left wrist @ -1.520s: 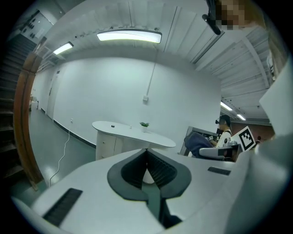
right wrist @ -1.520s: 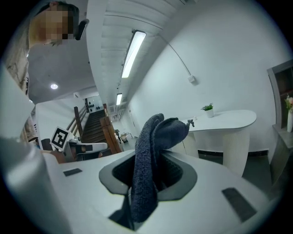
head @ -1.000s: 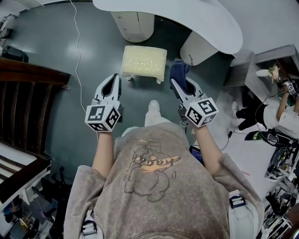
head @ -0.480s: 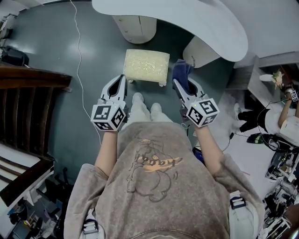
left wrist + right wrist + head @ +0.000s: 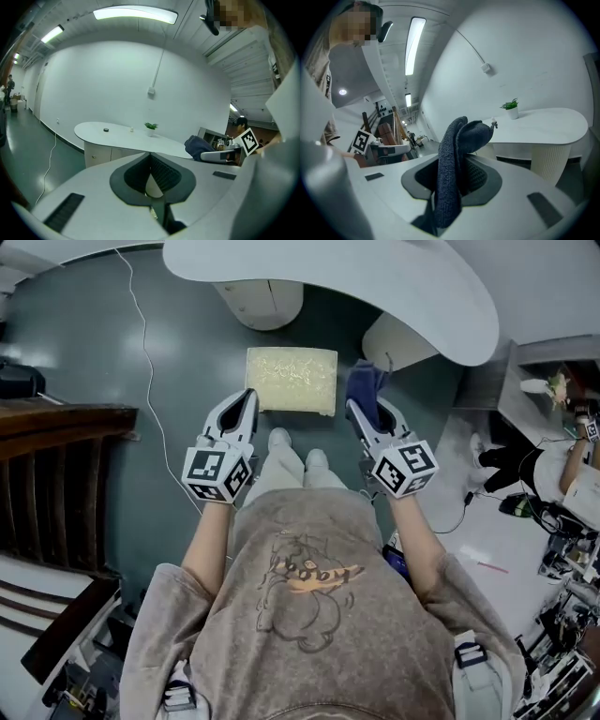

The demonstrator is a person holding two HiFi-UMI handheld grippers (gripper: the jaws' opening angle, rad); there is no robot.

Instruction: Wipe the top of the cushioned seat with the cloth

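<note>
My right gripper [image 5: 359, 409], centre right, pinches the dark cloth [image 5: 365, 385]. My left gripper [image 5: 244, 401] is closed on nothing. The cushioned seat [image 5: 292, 380] sits just beyond both, upper centre. I'd lay the cloth flat on its top and sweep edge to edge. Since a second ago I've stepped closer.

The cloth [image 5: 451, 178] pinched in the right tongs [image 5: 459, 154] is dark blue, thick and nubbly, a matt knit. The right tongs and the left tongs [image 5: 150, 159] are smooth, matt grey plastic with dark ribbed pads [image 5: 165, 176]. Ahead of the tongs, the seat [image 5: 292, 381] has a pale, fuzzy, rough top. The floor [image 5: 178, 362] beneath is smooth with a dull sheen. The counter [image 5: 394, 277] beyond is smooth white.
</note>
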